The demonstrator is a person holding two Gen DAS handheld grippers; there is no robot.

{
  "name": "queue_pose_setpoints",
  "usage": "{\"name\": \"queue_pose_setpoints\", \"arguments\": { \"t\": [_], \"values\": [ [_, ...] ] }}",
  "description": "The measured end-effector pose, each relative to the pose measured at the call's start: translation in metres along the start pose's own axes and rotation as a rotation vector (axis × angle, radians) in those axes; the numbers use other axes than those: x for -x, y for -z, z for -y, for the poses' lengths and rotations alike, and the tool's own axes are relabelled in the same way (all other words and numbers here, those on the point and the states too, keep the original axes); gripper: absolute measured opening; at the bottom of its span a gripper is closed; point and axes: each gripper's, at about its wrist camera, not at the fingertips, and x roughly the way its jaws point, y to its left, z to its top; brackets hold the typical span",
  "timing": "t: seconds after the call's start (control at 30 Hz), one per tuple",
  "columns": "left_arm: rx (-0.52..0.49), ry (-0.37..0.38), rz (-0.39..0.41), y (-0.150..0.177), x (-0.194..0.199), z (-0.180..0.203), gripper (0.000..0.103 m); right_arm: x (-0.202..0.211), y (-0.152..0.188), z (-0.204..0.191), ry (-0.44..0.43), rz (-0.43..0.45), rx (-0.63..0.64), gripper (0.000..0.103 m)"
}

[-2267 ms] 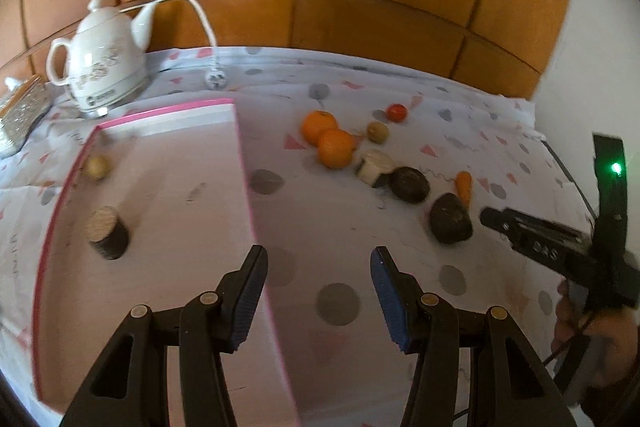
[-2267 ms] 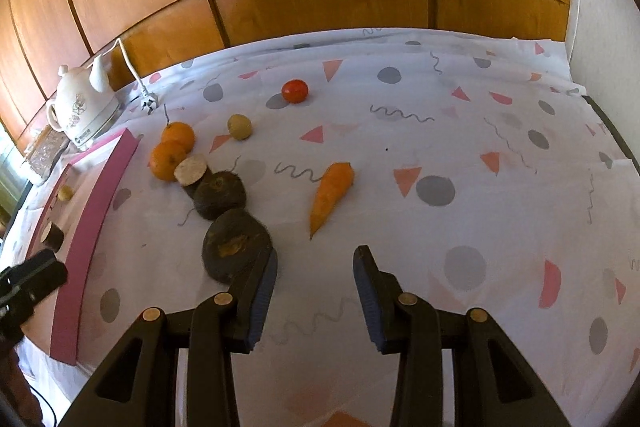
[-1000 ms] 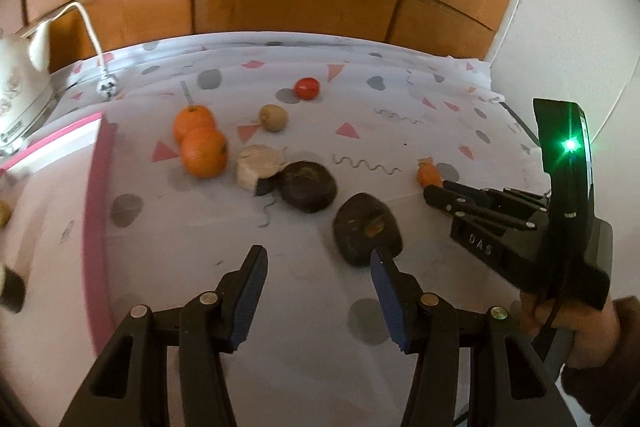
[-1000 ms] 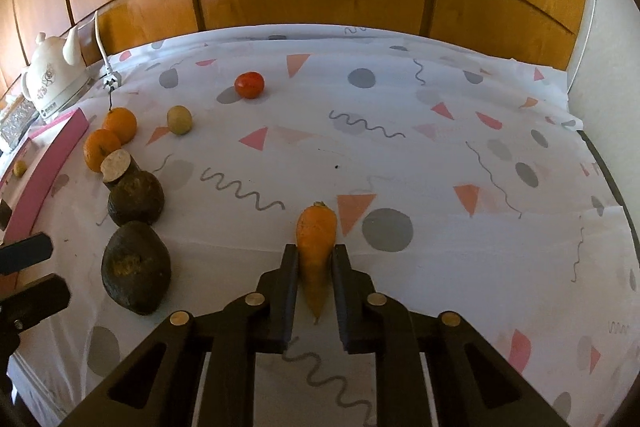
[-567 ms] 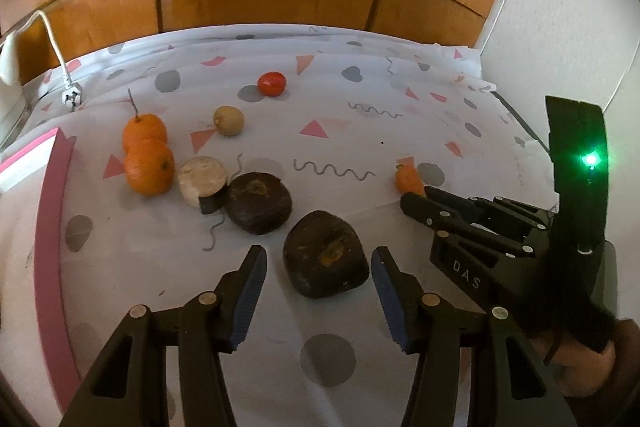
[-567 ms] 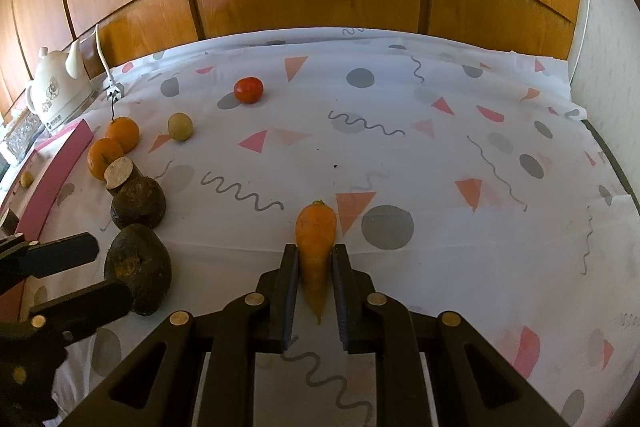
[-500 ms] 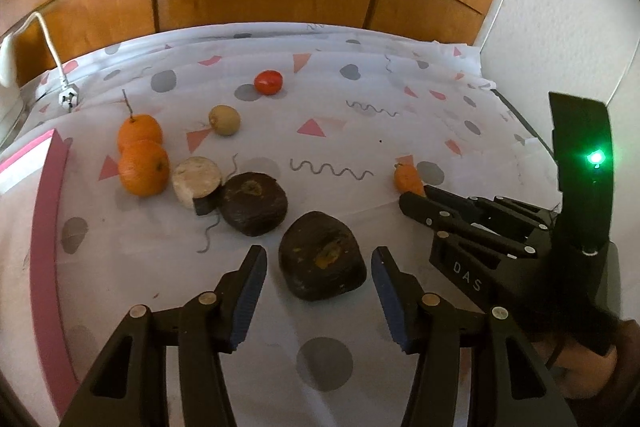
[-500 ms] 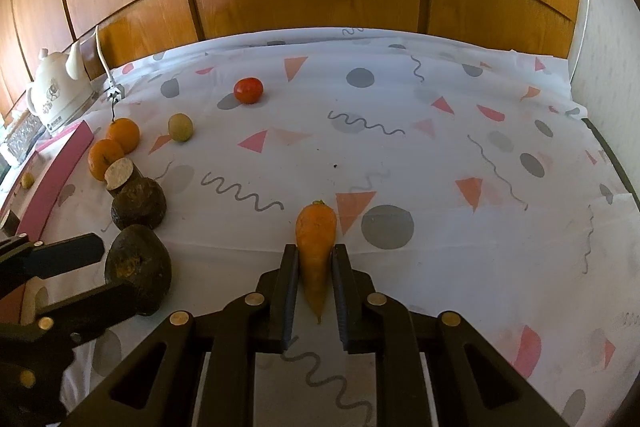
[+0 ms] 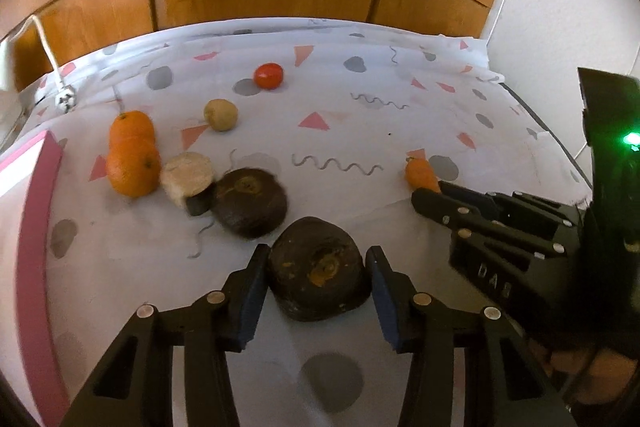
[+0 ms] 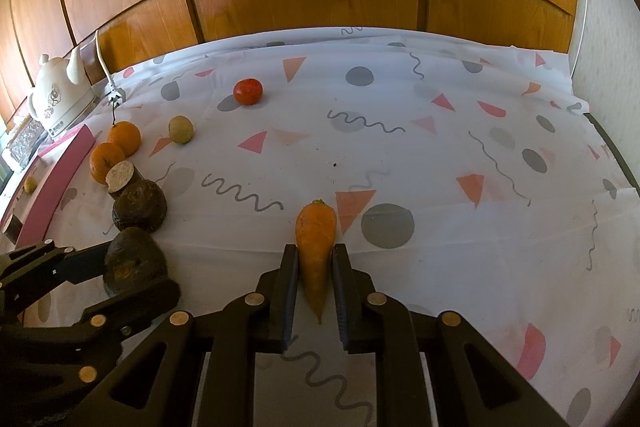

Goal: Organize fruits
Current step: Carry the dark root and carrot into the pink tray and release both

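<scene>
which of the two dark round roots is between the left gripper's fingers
The nearer dark brown root, with the orange spot on top, sits between the open left gripper. The other dark root lies farther off, beside the cut pale-faced piece.

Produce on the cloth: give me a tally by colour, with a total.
Orange: 3, two oranges and a carrot
Red: 1, tomato
Tan: 1, small round one
Dark brown: 2 lumps
Pale-cut stub: 1
Total: 8

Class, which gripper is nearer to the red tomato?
Right. The right gripper, clamped on the carrot, sits closer to the tomato; the left gripper straddles a dark root farther back.
</scene>
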Motion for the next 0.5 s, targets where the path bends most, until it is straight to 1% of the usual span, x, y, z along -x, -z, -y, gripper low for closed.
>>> {"name": "queue_pose_setpoints", "arguments": {
  "t": [0.1,0.2,0.27,0.3,0.33,0.4,0.5],
  "values": [
    [0.034,-0.030,0.023,0.008,0.015,-0.015,0.048,0.000,0.000,0.000,-0.001,-0.002,-0.001,0.017],
    [0.076,-0.104,0.058,0.023,0.030,-0.035,0.049,0.000,0.000,0.000,0.000,-0.003,-0.001,0.017],
    [0.112,-0.137,0.071,0.031,0.033,-0.047,0.049,0.000,0.000,0.000,0.002,-0.002,-0.001,0.017],
    [0.118,-0.137,0.085,0.033,0.034,-0.051,0.049,0.000,0.000,0.000,0.003,-0.002,0.000,0.017],
    [0.112,-0.155,0.096,0.035,0.035,-0.053,0.049,0.000,0.000,-0.001,0.006,-0.003,0.001,0.017],
    [0.116,-0.149,0.105,0.037,0.035,-0.054,0.048,0.000,0.000,-0.001,0.012,-0.001,0.006,0.017],
    [0.088,-0.168,0.111,0.041,0.032,-0.052,0.047,0.000,0.001,-0.002,0.017,0.002,0.009,0.017]
  ]
}}
